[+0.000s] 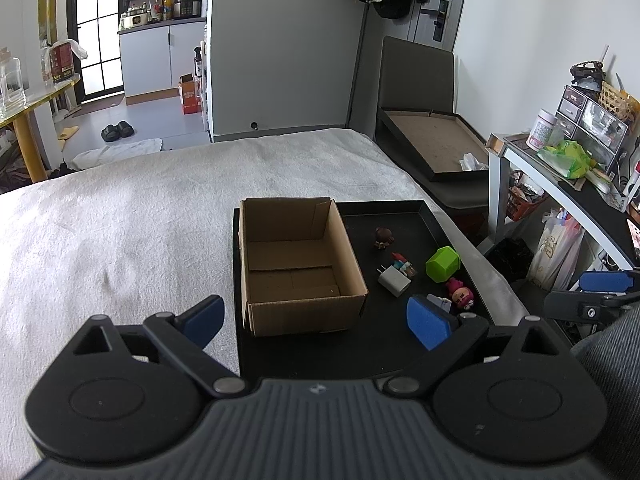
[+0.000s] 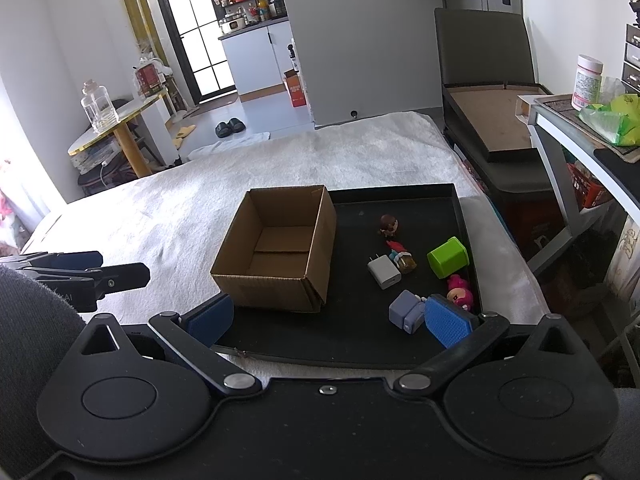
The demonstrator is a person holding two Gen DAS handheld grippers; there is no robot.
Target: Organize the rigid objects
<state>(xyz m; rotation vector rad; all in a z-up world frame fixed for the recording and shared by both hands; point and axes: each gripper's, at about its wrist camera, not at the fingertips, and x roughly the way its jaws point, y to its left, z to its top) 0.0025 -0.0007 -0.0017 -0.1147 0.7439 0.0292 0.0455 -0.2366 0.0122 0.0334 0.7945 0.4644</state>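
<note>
Brown cardboard box (image 2: 276, 256) stands open on the black tray (image 2: 400, 196), with a white charger (image 2: 384, 271), green block (image 2: 448, 258) and small figurines beside it. Left gripper (image 1: 316, 320) and right gripper (image 2: 328, 318) both hover near the tray's front edge, jaws spread and holding nothing.

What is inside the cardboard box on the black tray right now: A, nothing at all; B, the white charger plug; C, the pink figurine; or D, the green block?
A: the cardboard box shows only its bare brown floor, while the white charger plug, green block and pink figurine all lie beside it on the black tray.
</note>
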